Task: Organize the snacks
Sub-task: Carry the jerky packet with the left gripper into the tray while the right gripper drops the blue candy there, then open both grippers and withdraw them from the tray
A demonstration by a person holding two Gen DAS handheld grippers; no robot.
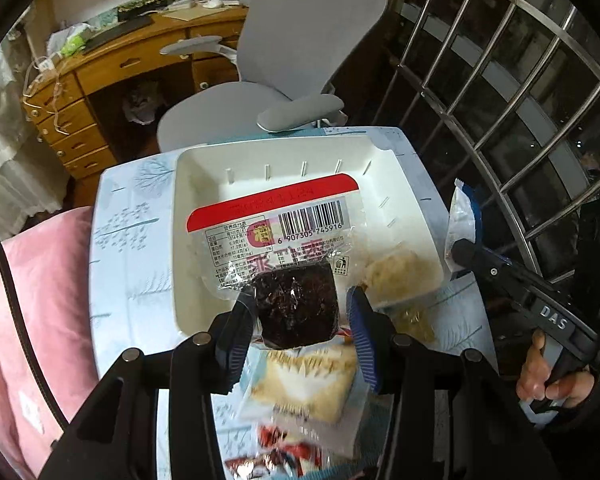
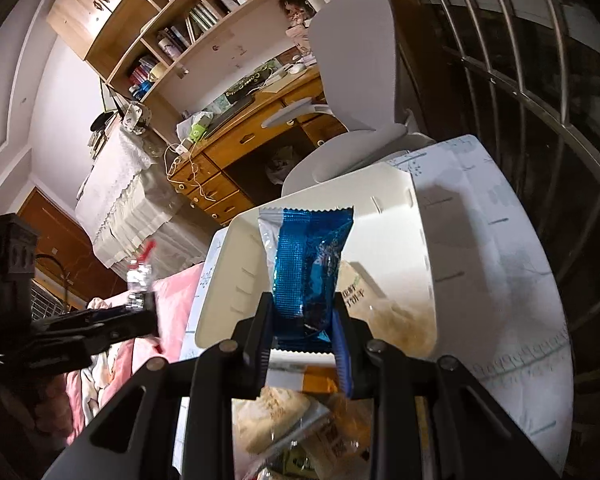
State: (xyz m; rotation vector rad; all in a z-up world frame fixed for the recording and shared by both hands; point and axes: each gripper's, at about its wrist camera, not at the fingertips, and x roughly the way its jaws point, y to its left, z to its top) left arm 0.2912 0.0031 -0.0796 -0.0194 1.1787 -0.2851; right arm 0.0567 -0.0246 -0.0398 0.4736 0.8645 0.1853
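Left wrist view: my left gripper point(image 1: 300, 312) is pinching a clear-wrapped dark brown cake square with a red-banded barcode label point(image 1: 296, 312), jaws pressed on both its sides, and is holding it over the near edge of the white rectangular plastic tray point(image 1: 204, 176). The tray is sitting on the pale blue tree-patterned tabletop point(image 1: 128, 240). One pale crumbly snack in clear wrap point(image 1: 400, 276) is already lying in the tray's right corner. A beige cracker packet point(image 1: 304, 380) and a red-and-white wrapper point(image 1: 276, 456) are waiting below my jaws, untidied.

Right wrist view: my right gripper point(image 2: 304, 328) is gripping a shiny blue foil snack packet with a white edge point(image 2: 308, 264), jaws closed on its lower part, upright before the tray. More pale wrapped snacks point(image 2: 272, 416) are lying beneath.

I judge the sorting early: one item binned, two in transit, several remaining. The grey swivel chair point(image 1: 300, 40) and metal window grille point(image 1: 520, 80) are standing clear of the path; my two grippers are converging on one tray, which may crowd.
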